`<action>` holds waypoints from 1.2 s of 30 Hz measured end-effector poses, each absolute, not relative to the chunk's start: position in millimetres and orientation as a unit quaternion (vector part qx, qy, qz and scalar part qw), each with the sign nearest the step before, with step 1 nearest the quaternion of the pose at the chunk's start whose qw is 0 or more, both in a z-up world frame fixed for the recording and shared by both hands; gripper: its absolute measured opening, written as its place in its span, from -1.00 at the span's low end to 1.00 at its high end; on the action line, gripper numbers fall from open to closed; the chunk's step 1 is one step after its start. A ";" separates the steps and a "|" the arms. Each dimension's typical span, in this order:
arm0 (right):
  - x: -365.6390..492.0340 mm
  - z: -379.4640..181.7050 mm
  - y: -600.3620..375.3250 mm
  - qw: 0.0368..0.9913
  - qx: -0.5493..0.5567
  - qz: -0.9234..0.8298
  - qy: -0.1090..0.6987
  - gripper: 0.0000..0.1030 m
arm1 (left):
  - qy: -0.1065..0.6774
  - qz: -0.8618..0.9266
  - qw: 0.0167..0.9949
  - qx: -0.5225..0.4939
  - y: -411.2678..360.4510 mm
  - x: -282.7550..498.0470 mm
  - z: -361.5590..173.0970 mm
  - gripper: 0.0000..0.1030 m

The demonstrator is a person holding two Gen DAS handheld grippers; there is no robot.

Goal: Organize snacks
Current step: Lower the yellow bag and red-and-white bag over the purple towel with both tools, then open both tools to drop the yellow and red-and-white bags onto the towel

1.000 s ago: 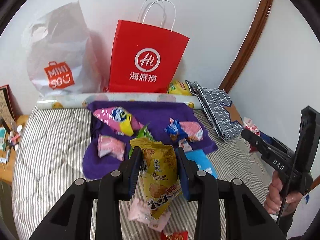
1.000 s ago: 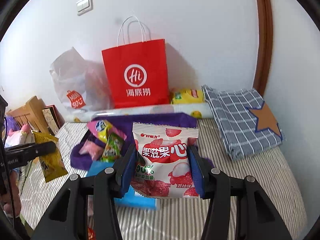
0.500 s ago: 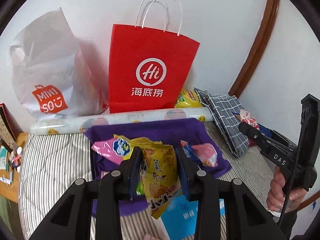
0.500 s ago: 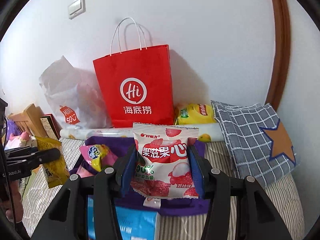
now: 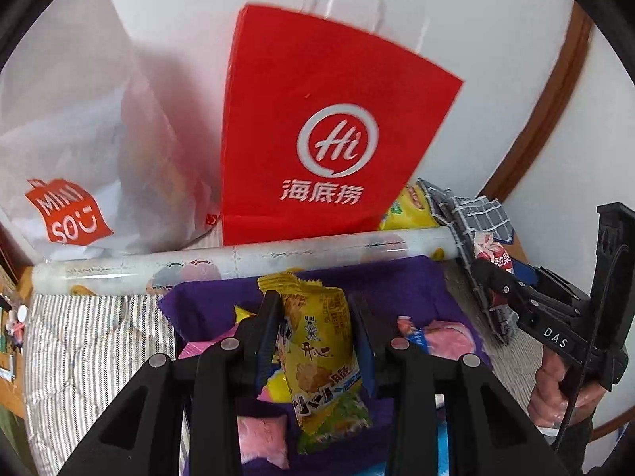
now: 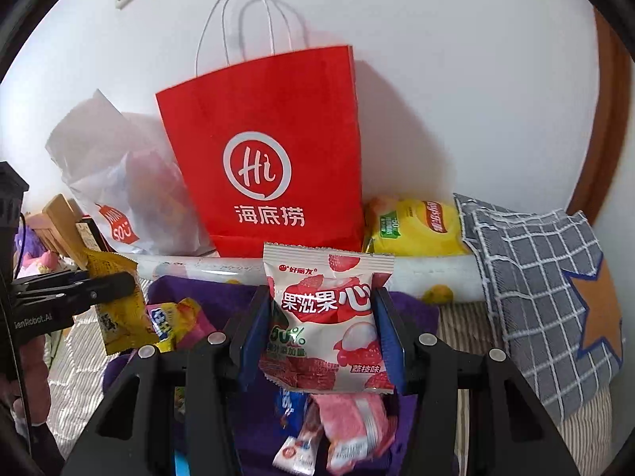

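My left gripper (image 5: 315, 317) is shut on a yellow snack packet (image 5: 317, 341), held above the purple cloth (image 5: 401, 285). My right gripper (image 6: 323, 313) is shut on a white and red lychee candy packet (image 6: 325, 317), held upright. The red paper bag (image 5: 317, 135) with white handles stands close ahead against the wall; it also shows in the right wrist view (image 6: 266, 150). Each gripper shows in the other's view: the right one (image 5: 496, 277) at the right edge, the left one (image 6: 103, 285) at the left edge. Several pink, blue and yellow packets (image 6: 349, 424) lie on the cloth below.
A white plastic Miniso bag (image 5: 75, 150) stands left of the red bag. A rolled sheet (image 5: 246, 258) lies in front of both bags. A yellow chips bag (image 6: 412, 230) and a grey checked pillow (image 6: 543, 285) lie to the right. The bed has a striped cover (image 5: 91, 341).
Both grippers have moved forward and up toward the red paper bag, which now looks much larger. Each still holds its packet.
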State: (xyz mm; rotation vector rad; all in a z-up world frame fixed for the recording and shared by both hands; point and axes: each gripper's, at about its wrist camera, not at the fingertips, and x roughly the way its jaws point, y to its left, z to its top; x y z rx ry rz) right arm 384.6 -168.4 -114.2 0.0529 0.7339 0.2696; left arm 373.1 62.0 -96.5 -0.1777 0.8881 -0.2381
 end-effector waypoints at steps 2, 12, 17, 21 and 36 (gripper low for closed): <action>393.8 -126.5 -168.4 0.918 0.024 0.132 0.372 -0.02 | 0.434 -0.112 0.889 -0.090 66.4 377.0 -105.9 -0.35; 423.0 -173.0 -157.0 0.887 -0.004 0.134 0.442 -0.02 | 0.466 -0.113 0.874 -0.080 68.1 390.4 -136.8 -0.34; 422.2 -177.7 -151.5 0.882 -0.013 0.138 0.451 -0.01 | 0.468 -0.122 0.872 -0.080 64.9 387.4 -135.2 -0.34; 420.7 -176.0 -148.9 0.883 -0.019 0.140 0.448 0.01 | 0.471 -0.127 0.870 -0.078 61.1 386.7 -135.9 -0.34; 414.3 -159.4 -149.9 0.892 -0.016 0.135 0.431 0.12 | 0.476 -0.135 0.866 -0.077 58.8 388.0 -136.9 -0.32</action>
